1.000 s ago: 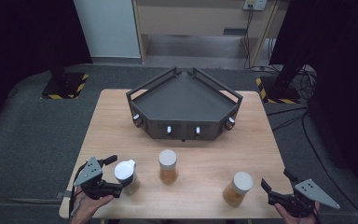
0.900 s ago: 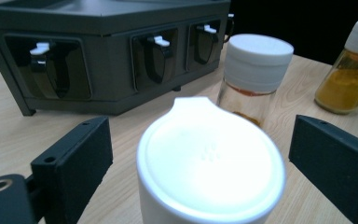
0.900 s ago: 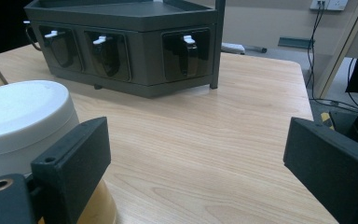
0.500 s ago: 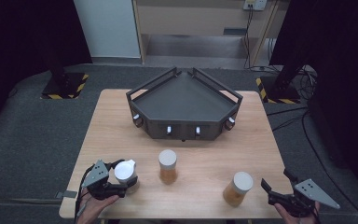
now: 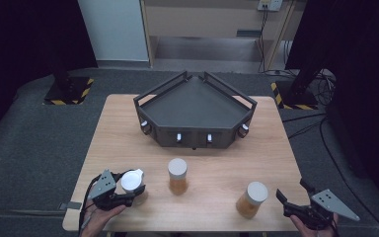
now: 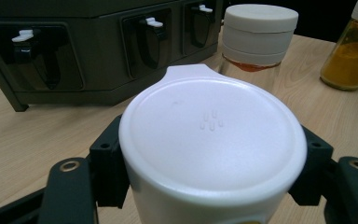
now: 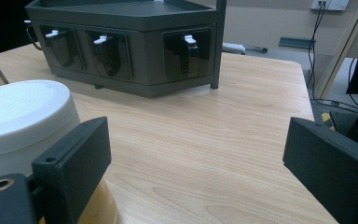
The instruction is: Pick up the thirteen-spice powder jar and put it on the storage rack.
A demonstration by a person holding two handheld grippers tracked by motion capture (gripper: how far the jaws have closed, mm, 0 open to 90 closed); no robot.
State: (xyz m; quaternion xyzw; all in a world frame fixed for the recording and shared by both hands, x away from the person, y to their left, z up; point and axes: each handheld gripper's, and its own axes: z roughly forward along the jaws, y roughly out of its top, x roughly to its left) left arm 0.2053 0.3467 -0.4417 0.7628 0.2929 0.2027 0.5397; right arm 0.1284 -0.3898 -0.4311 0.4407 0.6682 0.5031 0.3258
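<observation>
Smooth white round-lidded jar [image 6: 212, 140] between fingers [image 6: 105, 165]

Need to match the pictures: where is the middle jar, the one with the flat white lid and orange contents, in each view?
High view: the middle jar stands at table centre, in front of the dark tray.
Left gripper view: top right of centre, behind the white-lidded jar that the left gripper clamps.
Right gripper view: I cannot pick it out with confidence; the jar at lower left is likely the right-hand one.
Shared landmark: the tray's front with its white latches.
</observation>
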